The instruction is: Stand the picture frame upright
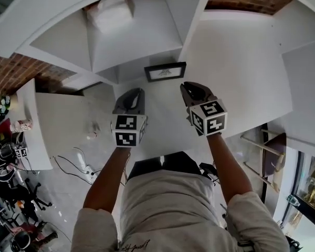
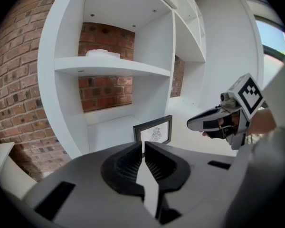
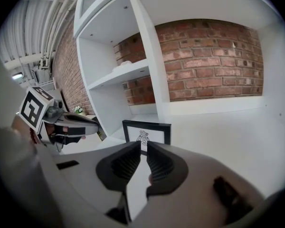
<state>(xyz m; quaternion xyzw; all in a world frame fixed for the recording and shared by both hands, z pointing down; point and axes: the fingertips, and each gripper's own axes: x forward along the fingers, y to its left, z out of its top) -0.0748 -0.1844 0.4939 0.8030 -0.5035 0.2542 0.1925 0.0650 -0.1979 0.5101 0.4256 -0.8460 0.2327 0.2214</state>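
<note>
Showing the picture frame (image 1: 165,71) already upright on the white shelf (image 1: 241,83), at the far side, near the foot of the vertical divider (image 1: 191,20), printed face towards the near side. Both claws well apart from it, on the near side: left gripper (image 2: 143,146) narrowed to a slit, nothing between the jaws; right gripper (image 3: 143,148) likewise nearly closed and empty. Judged light and stiff, probably fragile across the face, with smooth black moulding liable to slip; easily toppled by a nudge. Best taken, if any correction is needed, by the 2 side rails or the top rail, pads on the moulding, never on the face.
</note>
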